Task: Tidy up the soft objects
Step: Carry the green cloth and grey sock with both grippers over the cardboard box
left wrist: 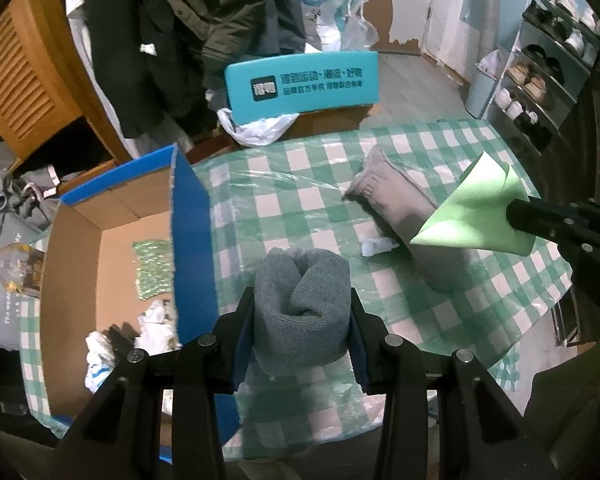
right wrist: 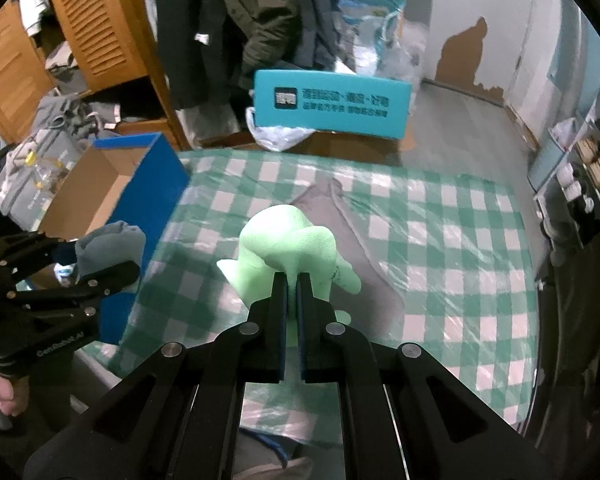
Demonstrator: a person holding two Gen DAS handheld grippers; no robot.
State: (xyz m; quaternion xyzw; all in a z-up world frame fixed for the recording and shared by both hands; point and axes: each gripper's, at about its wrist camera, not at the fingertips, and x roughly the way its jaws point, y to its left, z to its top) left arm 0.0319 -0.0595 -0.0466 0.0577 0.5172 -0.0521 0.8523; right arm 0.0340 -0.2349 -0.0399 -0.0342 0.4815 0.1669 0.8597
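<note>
Open cardboard box [left wrist: 80, 240] at left of the table [left wrist: 300, 200], partly filled. Left claw [left wrist: 302, 300] clenched on rolled grey knit [left wrist: 302, 300], held just right of the box wall. Best lifted over the blue rim before releasing. Right claw [right wrist: 292, 280] pinched shut on green cloth [right wrist: 288, 248], above grey pillow [left wrist: 404, 208]; best kept clear, carried after.

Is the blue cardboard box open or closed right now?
Open. The blue box has its top uncovered, so its brown inside shows, with a green mesh piece and crumpled white items lying on the bottom.
</note>
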